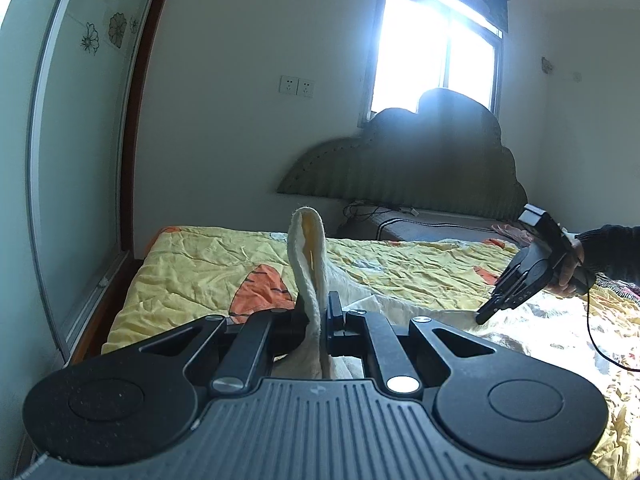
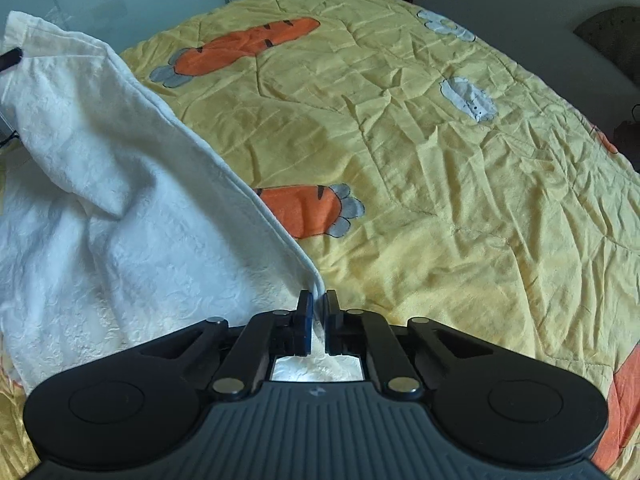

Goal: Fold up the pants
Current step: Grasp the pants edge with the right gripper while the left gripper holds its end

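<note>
White textured pants (image 2: 120, 200) lie on a yellow carrot-print quilt (image 2: 440, 160) on a bed. My right gripper (image 2: 318, 300) points steeply down, shut on the pants' right hem edge, which runs up between its pads. My left gripper (image 1: 320, 308) is shut on another part of the pants (image 1: 306, 256), and a fold of cloth stands up in a loop above its fingers. In the left wrist view the right gripper (image 1: 484, 318) shows at the right, held by a hand in a dark sleeve (image 1: 608, 252). In the right wrist view the left gripper's tip (image 2: 10, 58) holds a raised corner at the far left.
A padded headboard (image 1: 420, 168) and a bright window (image 1: 432, 52) stand behind the bed. A sliding wardrobe door (image 1: 80, 160) runs along the bed's left side. A black cable (image 1: 592, 344) hangs from the right gripper over the quilt (image 1: 200, 264).
</note>
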The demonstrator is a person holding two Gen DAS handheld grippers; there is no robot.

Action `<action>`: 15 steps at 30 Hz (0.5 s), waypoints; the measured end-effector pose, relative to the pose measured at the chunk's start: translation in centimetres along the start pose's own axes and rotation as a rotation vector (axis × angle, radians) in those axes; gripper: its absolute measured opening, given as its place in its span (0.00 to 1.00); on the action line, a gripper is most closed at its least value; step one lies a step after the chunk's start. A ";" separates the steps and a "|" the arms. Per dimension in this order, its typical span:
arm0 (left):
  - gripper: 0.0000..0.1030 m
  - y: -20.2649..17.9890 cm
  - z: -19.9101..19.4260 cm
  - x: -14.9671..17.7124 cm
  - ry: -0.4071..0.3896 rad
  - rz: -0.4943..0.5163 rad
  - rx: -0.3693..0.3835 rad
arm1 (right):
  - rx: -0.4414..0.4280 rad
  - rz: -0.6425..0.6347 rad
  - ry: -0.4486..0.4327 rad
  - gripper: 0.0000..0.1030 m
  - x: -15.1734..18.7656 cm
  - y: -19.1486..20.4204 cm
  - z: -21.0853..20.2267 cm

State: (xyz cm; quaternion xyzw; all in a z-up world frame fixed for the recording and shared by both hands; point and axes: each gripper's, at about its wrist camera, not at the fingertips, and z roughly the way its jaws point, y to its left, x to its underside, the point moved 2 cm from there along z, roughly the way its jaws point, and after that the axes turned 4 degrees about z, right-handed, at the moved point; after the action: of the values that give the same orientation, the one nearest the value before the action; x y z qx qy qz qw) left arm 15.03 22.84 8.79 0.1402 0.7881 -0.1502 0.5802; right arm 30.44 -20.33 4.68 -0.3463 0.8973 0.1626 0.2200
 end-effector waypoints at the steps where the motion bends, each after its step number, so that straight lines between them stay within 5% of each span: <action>1: 0.09 0.1 -0.1 0.1 0.004 -0.010 0.002 | 0.000 -0.001 -0.024 0.05 0.3 0.4 -1.1; 5: 0.10 0.9 -0.7 0.5 0.029 -0.069 0.003 | -0.042 -0.013 -0.127 0.05 2.9 4.0 -6.3; 7: 0.22 1.4 -1.2 1.0 0.052 -0.118 0.006 | -0.072 -0.018 -0.161 0.05 5.1 6.0 -8.3; 9: 0.52 1.9 -2.1 1.7 0.069 -0.179 -0.013 | -0.104 -0.001 -0.178 0.05 7.4 7.9 -9.3; 11: 0.71 2.4 -3.4 2.6 0.065 -0.240 -0.033 | -0.121 0.023 -0.178 0.05 9.9 9.6 -9.3; 15: 0.83 2.6 -6.4 4.1 0.090 -0.341 -0.074 | -0.127 0.098 -0.191 0.04 12.2 10.6 -8.1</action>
State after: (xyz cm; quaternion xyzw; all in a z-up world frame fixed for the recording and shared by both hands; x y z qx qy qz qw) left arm 9.32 27.91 6.47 -0.0103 0.8305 -0.2111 0.5154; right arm 12.71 -23.16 6.86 -0.2985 0.8759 0.2620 0.2739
